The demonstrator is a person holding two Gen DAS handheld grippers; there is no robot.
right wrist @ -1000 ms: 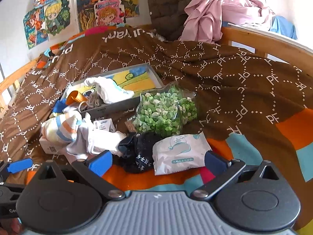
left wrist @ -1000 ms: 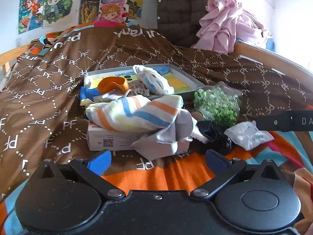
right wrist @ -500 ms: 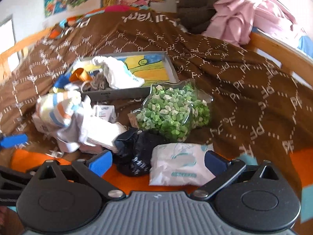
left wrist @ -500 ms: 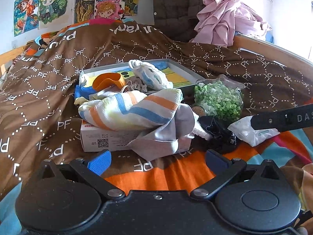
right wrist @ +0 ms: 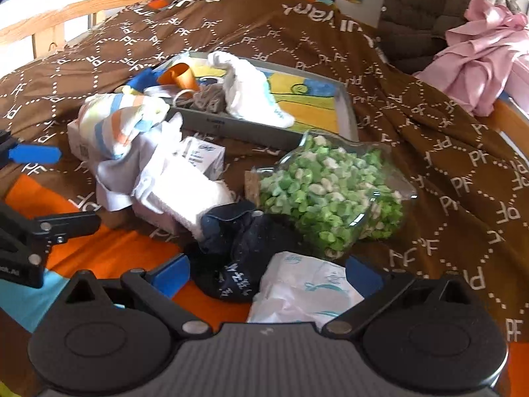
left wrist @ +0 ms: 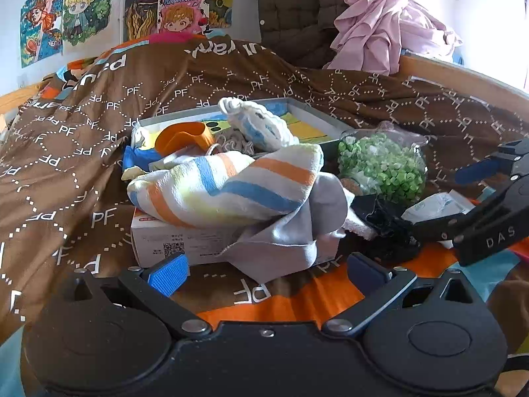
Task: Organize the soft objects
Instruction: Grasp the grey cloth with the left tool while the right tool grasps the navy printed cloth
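Observation:
Soft things lie in a heap on the bed. A striped towel and a grey cloth rest on a white box, straight ahead of my open left gripper, which holds nothing. In the right wrist view, a dark sock and a soft tissue pack lie just in front of my open right gripper, partly between its fingers. A folded white towel lies left of the sock. A white cloth lies in the grey tray.
A clear jar of green paper stars lies on its side behind the sock. An orange cup sits in the tray. A small white carton is beside the towel. Pink clothes and a wooden bed rail are at the back right.
My right gripper has swung left and moved closer to the dark sock and tissue pack. My left gripper has edged slightly nearer to the striped towel. Both stay open.

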